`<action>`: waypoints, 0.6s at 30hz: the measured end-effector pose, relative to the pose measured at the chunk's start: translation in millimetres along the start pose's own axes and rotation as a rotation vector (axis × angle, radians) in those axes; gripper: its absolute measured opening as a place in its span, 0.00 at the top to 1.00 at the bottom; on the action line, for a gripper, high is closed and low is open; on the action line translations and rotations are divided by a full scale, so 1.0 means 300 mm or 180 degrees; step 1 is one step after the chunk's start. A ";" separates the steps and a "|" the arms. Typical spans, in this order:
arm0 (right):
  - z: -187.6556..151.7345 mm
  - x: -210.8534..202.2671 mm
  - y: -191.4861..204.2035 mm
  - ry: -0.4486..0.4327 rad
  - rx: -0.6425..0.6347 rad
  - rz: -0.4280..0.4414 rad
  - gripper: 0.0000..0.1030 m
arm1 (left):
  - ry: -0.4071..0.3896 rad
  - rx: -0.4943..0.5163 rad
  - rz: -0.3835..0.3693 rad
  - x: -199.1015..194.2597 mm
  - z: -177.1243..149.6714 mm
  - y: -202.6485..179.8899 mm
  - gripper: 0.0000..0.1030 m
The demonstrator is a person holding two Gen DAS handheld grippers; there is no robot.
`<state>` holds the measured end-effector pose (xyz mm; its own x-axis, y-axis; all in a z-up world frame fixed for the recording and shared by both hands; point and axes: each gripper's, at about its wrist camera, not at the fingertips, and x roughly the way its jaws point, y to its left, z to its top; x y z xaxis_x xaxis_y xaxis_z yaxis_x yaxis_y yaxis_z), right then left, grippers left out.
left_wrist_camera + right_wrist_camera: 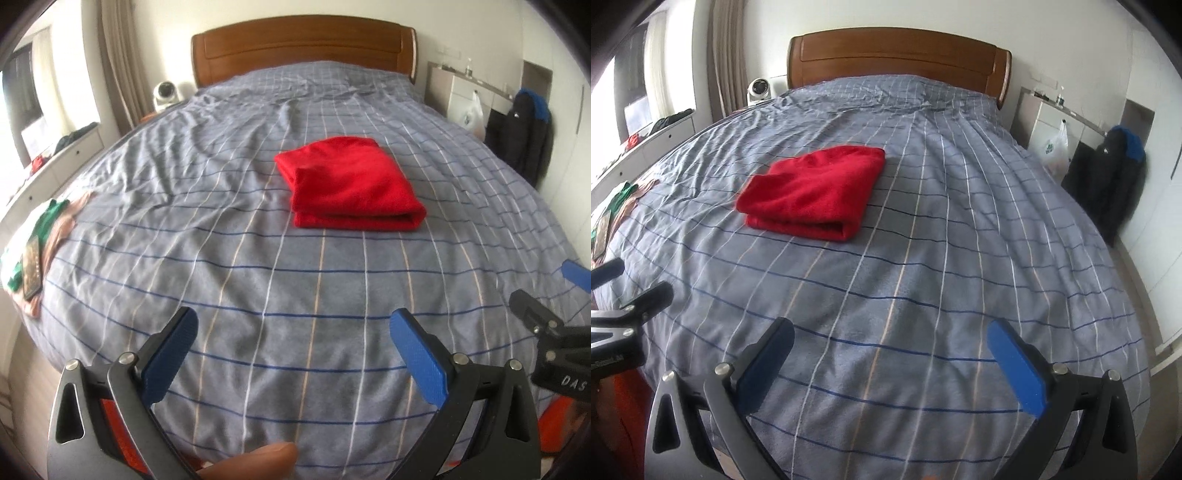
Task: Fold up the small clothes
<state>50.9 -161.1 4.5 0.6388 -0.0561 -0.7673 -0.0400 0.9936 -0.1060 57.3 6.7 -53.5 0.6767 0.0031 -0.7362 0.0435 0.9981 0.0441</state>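
The red cloth (351, 184) lies folded into a thick rectangle on the bed (258, 295), near the middle of the checked grey-blue cover. Its rounded fold edge faces the foot of the bed. In the right wrist view the red cloth (812, 192) sits left of centre, clear of all other items.

The left gripper (293, 347) hovers over the near end of the bed. Its jaws stand wide apart and hold nothing. Its 2 blue pads (421, 362) are separated, with only bedcover visible between them. A fingertip (266, 458) of the person shows at the bottom edge of the left wrist view.

The right gripper (890, 362) also hovers over the near end of the bed, jaws spread wide and empty. Both grippers are well apart from the red cloth.

A small pile of clothes (48, 236), green and pink, lies at the left edge of the bed with a phone (31, 269) resting on it. The wooden headboard (303, 48) stands at the far end. A dark jacket (524, 136) hangs beside the right side of the bed.
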 end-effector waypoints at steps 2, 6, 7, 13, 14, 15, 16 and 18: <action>0.005 -0.001 0.006 -0.0004 -0.0004 0.0010 0.00 | 0.0000 -0.0003 -0.0008 -0.005 -0.001 -0.004 0.00; 0.001 -0.007 0.013 -0.0004 -0.0029 -0.0020 0.00 | -0.0004 -0.0012 -0.0002 -0.001 -0.004 -0.003 0.00; 0.000 -0.008 0.015 -0.0007 -0.0043 -0.0026 0.00 | -0.0001 -0.0024 -0.0010 -0.001 -0.004 -0.002 0.00; -0.001 -0.005 0.021 -0.0014 -0.0098 -0.0076 0.00 | 0.0055 0.0012 0.0012 0.012 -0.011 -0.005 0.00; -0.001 -0.006 0.021 -0.0016 -0.0095 -0.0077 0.00 | 0.0026 0.0018 0.0034 0.007 -0.009 -0.005 0.00; 0.000 -0.006 0.022 -0.0020 -0.0097 -0.0076 0.00 | -0.0015 0.0026 0.0069 0.001 -0.008 -0.005 0.00; 0.000 -0.008 0.021 -0.0024 -0.0095 -0.0076 0.00 | -0.0055 0.0039 0.0102 -0.006 -0.007 -0.005 0.00; 0.002 -0.013 0.023 -0.0035 -0.0097 -0.0064 0.00 | -0.0119 0.0051 0.0138 -0.019 -0.004 -0.003 0.00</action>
<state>48.5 -154.1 7.2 0.6480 -0.0749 -0.7579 -0.0503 0.9888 -0.1407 52.6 5.8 -50.1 0.7051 0.0435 -0.7077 0.0252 0.9959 0.0864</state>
